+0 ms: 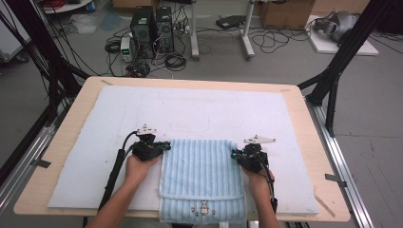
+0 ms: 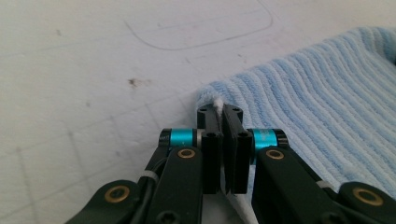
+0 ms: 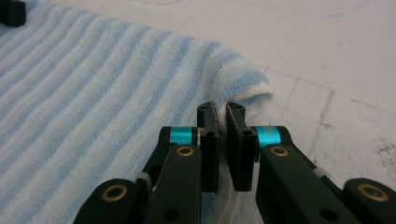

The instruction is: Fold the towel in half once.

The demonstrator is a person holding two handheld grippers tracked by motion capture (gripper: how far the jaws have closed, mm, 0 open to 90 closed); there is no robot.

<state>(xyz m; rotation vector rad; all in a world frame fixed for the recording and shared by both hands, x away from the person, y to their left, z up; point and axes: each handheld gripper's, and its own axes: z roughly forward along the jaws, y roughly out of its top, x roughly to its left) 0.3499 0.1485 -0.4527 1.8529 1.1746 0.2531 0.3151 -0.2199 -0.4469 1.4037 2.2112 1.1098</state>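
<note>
Two claws pinch the far corners of a soft blue towel.

Your left gripper (image 2: 219,109) is closed on the left far corner of the striped towel (image 1: 202,175); the cloth spreads out to its right and back toward you. Your right gripper (image 3: 223,108) is closed on the right far corner, with the cloth spreading to its left. The towel looks light, floppy and thick, already folded double. It will sag in the middle, so I think you should hold it by the corners.
</note>
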